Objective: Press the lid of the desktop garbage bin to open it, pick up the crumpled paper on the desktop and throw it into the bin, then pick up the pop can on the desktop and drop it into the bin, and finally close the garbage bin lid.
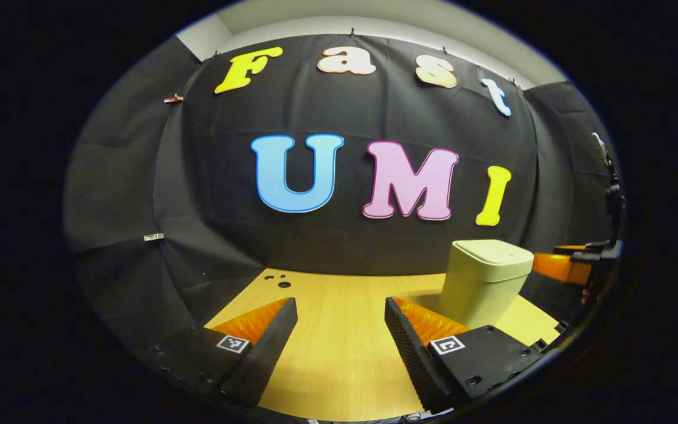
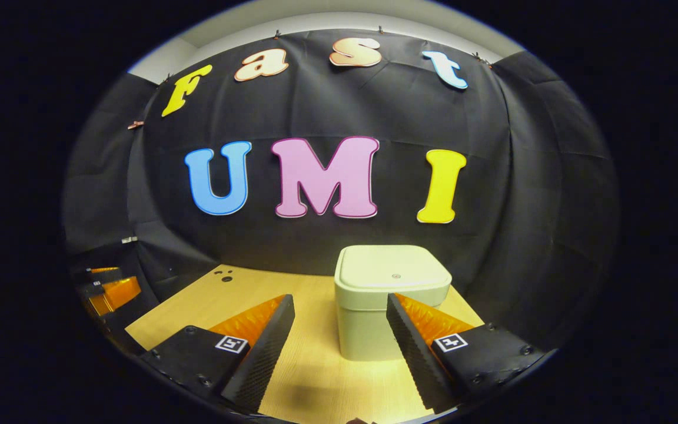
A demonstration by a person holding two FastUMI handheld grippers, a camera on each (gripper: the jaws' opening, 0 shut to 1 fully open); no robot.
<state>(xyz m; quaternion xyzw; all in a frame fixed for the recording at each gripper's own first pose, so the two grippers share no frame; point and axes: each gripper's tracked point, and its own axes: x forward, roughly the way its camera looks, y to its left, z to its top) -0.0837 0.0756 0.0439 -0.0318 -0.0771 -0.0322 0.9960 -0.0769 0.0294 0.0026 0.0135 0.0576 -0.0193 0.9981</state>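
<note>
Light wood makes the surface (image 2: pixel 315 365), the largest thing here. It runs back to the black cloth wall (image 1: pixel 374 247), where its far edge meets the cloth. Near its far left corner there are a few small dark holes (image 1: pixel 283 284). Much bare wood lies open to the left of the bin and in front of it, in both views.

The garbage bin (image 2: pixel 368 330) is pale, cream to light green, with rounded corners. It stands upright on the surface, its long axis vertical, a little narrower at the bottom. Its lid (image 2: pixel 395 274) is flat on top and closed, with a small round dot in the middle. With the lid closed, I cannot tell what is inside. In the left gripper view the bin (image 1: pixel 480 282) stands on the right part of the surface, near the right edge and not far from the wall.

The right hand-held gripper (image 2: pixel 339 347) is wide open and holds nothing. The bin is just ahead, between the lines of its two fingers, and the right finger overlaps the bin's front corner; whether they touch I cannot tell.

The left hand-held gripper (image 1: pixel 339 347) is also wide open and empty, over bare wood, with the bin ahead to its right. The right hand-held gripper (image 1: pixel 568 265) shows there beside the bin, at the far right.
</note>
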